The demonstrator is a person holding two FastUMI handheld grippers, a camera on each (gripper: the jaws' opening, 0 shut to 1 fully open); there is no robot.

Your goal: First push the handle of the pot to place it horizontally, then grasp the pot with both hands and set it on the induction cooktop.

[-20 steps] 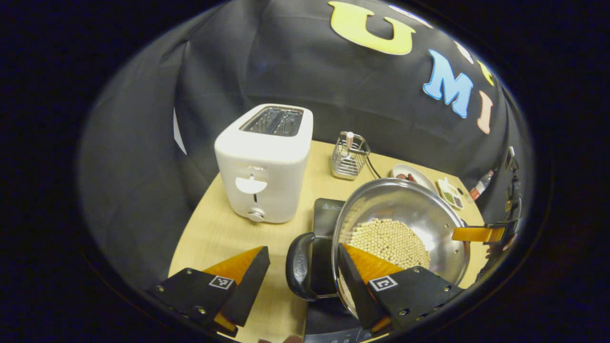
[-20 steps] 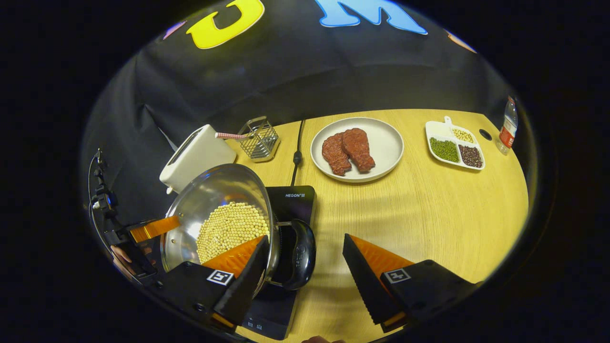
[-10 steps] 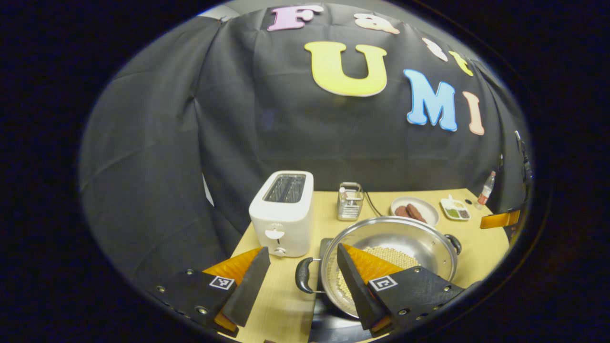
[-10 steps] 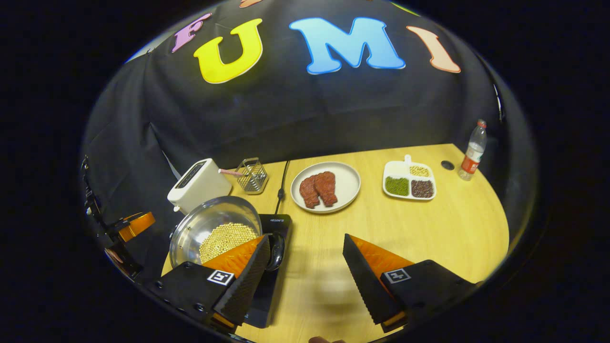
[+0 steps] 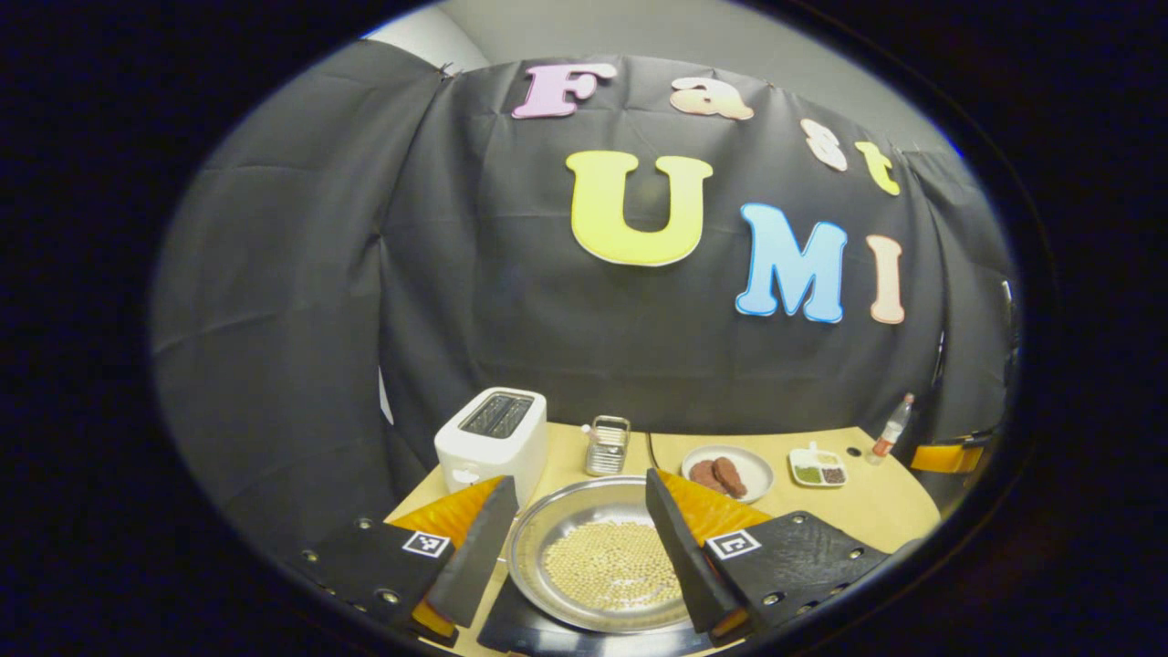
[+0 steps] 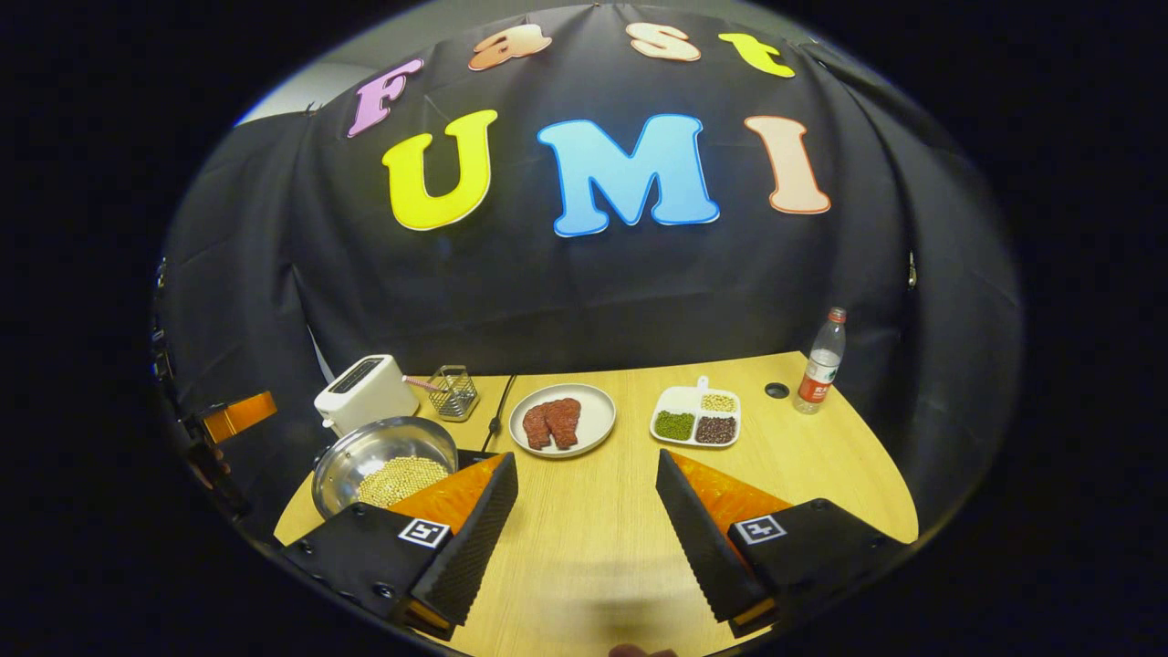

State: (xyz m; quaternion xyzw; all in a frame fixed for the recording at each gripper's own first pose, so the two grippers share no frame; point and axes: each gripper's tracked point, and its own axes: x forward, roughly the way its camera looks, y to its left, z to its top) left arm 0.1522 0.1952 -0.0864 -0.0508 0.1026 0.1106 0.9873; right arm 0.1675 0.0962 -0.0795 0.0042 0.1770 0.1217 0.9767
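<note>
Both grippers are spread wide with nothing between the fingers: the left gripper hangs above the pot, and the right gripper sits over bare wooden table. Between the left one's fingers you look straight down into the stainless pot, loaded with what look like soybeans, and it's sitting on the black induction cooktop, so I'd say the placing part is basically done and the open fingers make sense as a let-go. From the right gripper view the pot is off to the left, just behind that gripper's left finger. Further back there's a white toaster, a wire basket, a plate of red meat slices, a divided tray of beans, and a water bottle by the back edge. None of that is in the way.
</note>
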